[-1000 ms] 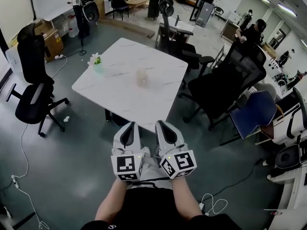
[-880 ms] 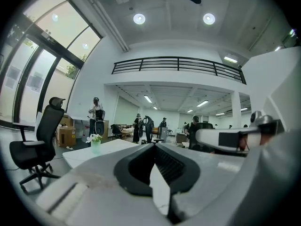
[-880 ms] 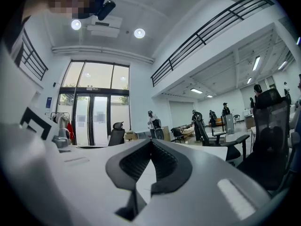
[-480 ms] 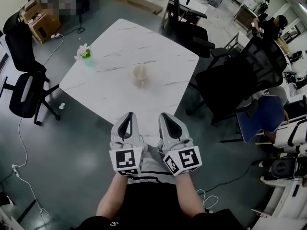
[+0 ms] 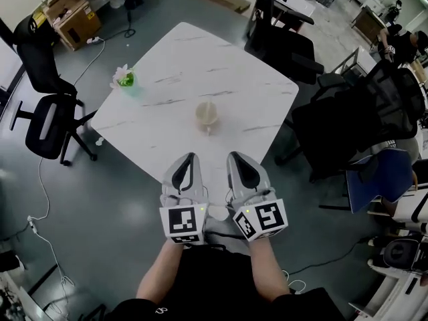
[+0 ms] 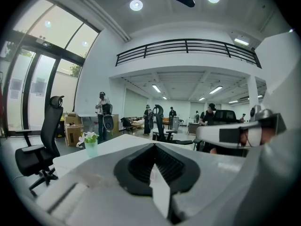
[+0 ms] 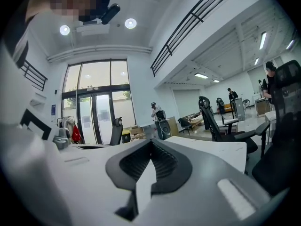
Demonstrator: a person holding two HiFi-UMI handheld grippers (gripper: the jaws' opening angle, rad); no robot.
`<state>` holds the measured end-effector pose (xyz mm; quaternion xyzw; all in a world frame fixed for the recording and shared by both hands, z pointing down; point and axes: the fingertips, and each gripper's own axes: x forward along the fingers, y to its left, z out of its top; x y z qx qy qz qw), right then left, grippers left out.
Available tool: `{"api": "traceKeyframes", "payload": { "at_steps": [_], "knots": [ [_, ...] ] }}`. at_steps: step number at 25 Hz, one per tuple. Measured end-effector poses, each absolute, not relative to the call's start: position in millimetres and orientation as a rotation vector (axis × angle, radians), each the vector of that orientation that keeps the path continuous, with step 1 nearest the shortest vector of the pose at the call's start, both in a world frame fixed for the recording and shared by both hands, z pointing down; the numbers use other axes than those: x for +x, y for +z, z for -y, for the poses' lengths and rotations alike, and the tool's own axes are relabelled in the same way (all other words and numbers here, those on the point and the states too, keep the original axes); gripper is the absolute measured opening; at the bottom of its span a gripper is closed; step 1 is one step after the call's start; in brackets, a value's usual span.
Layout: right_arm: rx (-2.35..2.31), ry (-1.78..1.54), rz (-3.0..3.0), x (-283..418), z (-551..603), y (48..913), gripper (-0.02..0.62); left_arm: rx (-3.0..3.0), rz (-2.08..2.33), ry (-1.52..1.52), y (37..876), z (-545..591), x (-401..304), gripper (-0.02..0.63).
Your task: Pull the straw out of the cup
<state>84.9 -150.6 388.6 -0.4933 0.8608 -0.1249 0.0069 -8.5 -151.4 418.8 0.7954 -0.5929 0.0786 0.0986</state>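
Observation:
A pale see-through cup (image 5: pixel 206 114) stands near the middle of the white marble table (image 5: pixel 221 65). I cannot make out a straw in it at this distance. In the head view my left gripper (image 5: pixel 192 156) and right gripper (image 5: pixel 233 155) are held side by side at the table's near edge, short of the cup and pointing toward it. Both are shut with nothing between the jaws. The left gripper view shows its jaws (image 6: pixel 154 145) closed over the tabletop, and the right gripper view shows its jaws (image 7: pixel 151 140) closed as well. The cup is in neither gripper view.
A small green pot of white flowers (image 5: pixel 125 79) stands at the table's left corner, also seen as the flower pot (image 6: pixel 90 142). Black office chairs stand to the left (image 5: pixel 47 105), at the far side (image 5: pixel 281 42) and to the right (image 5: pixel 361 119). A cardboard box (image 5: pixel 70 19) sits far left.
Both grippers have come forward to the table's near edge, and the cup now lies closer ahead of them. Their jaws have stayed shut.

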Motion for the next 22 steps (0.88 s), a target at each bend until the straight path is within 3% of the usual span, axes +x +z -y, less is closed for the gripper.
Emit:
{"api": "traceKeyframes", "payload": {
  "at_steps": [22],
  "knots": [
    [-1.481,-0.514,-2.744,53.0,222.3,424.2,0.005,2.314,1.699,0.350,454.3,211.7,-22.2,0.002]
  ]
}}
